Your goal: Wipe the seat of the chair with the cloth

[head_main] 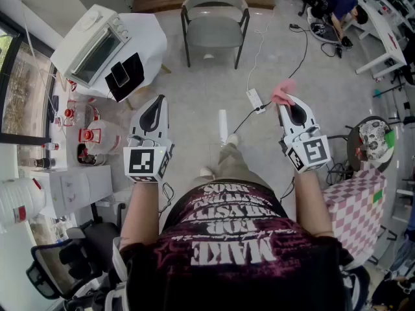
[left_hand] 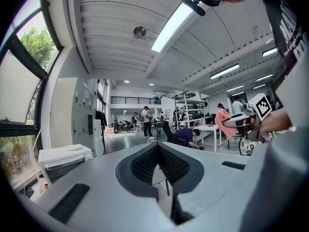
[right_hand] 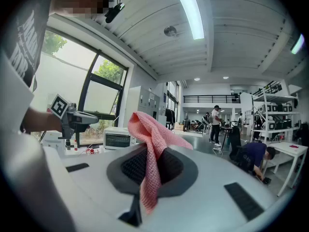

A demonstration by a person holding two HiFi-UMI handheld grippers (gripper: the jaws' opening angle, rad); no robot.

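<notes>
Right gripper view: right hand-held gripper [right_hand: 151, 164] pinches limp pink knit cloth [right_hand: 150, 129]; left hand-held gripper [left_hand: 157, 150] closed

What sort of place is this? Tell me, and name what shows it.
Probably an open workshop or lab, not a home: metal shelves and white desks line a wide hall, strip lights hang from a bare ceiling, and a power strip lies on the concrete floor.
</notes>
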